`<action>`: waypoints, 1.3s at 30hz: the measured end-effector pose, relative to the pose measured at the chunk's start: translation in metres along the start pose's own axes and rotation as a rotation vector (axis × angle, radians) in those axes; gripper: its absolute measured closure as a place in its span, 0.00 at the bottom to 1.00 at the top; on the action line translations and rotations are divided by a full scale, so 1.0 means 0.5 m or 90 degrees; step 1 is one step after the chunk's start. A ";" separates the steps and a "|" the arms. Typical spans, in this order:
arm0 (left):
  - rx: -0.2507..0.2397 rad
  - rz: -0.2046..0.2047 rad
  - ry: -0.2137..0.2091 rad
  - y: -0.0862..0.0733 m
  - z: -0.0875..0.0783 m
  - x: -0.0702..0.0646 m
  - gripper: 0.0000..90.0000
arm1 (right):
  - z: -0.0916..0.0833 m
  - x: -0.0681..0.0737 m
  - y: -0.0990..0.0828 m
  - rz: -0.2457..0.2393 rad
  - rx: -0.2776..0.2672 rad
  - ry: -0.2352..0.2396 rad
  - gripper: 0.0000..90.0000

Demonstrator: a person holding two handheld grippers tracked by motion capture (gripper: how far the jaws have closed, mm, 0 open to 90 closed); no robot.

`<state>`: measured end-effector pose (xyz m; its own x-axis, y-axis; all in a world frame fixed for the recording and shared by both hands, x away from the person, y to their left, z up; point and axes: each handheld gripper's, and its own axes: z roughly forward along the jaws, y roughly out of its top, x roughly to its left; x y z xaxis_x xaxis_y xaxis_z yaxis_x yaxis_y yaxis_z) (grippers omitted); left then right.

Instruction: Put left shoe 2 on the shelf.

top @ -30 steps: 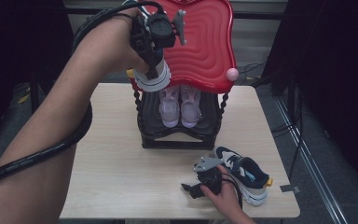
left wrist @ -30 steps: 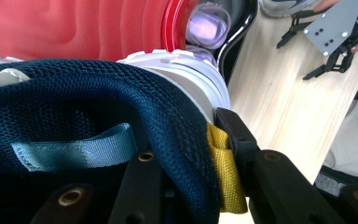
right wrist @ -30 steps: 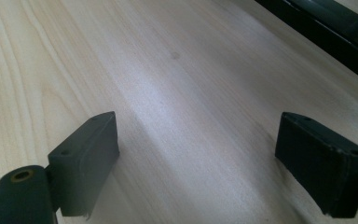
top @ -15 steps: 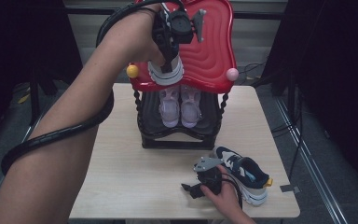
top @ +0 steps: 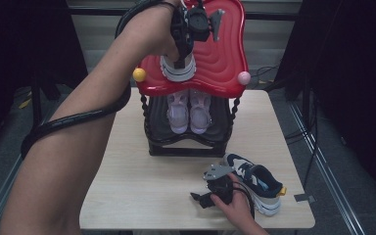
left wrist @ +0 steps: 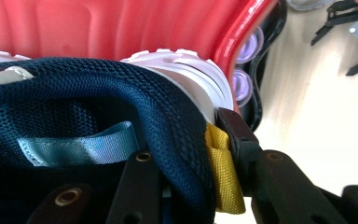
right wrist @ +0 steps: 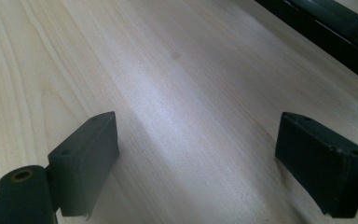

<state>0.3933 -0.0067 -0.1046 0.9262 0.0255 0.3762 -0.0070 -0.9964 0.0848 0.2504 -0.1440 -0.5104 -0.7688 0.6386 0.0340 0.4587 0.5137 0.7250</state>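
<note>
left gripper (top: 182, 58) raised, clamping navy sneaker (top: 177, 68)

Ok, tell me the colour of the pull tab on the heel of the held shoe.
Yellow pull tab, clearest in the left gripper view.

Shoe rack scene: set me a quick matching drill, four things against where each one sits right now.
Things:
1. navy shoe in the left gripper
2. pink pair
3. second navy shoe
4. right gripper

Places:
A. lower shelf of the rack
B. over the red top
C. open above bare table
D. on the table beside the right hand

Pairs: 1-B, 2-A, 3-D, 4-C
</note>
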 end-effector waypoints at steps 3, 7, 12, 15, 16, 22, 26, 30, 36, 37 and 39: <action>0.004 0.012 0.006 0.008 0.003 0.006 0.79 | 0.000 0.000 0.000 0.000 0.000 0.000 0.14; 0.006 0.021 0.007 0.015 0.009 0.011 0.78 | 0.000 0.000 0.000 0.000 0.000 0.000 0.14; 0.004 0.033 0.006 0.015 0.020 0.017 0.78 | 0.000 0.000 0.000 0.000 0.000 0.000 0.14; -0.001 0.030 0.005 0.012 0.019 0.018 0.78 | 0.000 0.000 0.000 -0.001 0.000 0.000 0.14; 0.000 0.030 0.005 0.011 0.020 0.017 0.78 | 0.000 0.000 0.000 0.000 0.000 0.000 0.14; 0.000 0.025 0.010 0.009 0.023 0.014 0.78 | 0.000 0.000 0.000 0.000 0.000 0.000 0.14; -0.002 0.021 0.012 0.008 0.023 0.012 0.77 | 0.000 0.000 0.000 0.000 0.000 0.000 0.14; -0.003 0.016 0.013 0.008 0.021 0.015 0.76 | 0.000 0.000 0.000 -0.001 0.000 0.000 0.14; -0.008 0.001 0.021 0.006 0.017 0.018 0.71 | 0.000 0.000 0.000 -0.001 0.000 0.000 0.14; -0.008 -0.002 0.026 0.006 0.017 0.019 0.70 | 0.000 0.000 0.000 -0.001 0.000 0.000 0.14; -0.009 -0.015 0.029 0.005 0.018 0.020 0.66 | 0.000 0.000 0.000 -0.001 0.000 0.000 0.14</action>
<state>0.4060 -0.0097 -0.1091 0.9077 0.0527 0.4162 0.0087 -0.9942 0.1070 0.2505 -0.1440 -0.5104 -0.7691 0.6383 0.0332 0.4579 0.5140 0.7253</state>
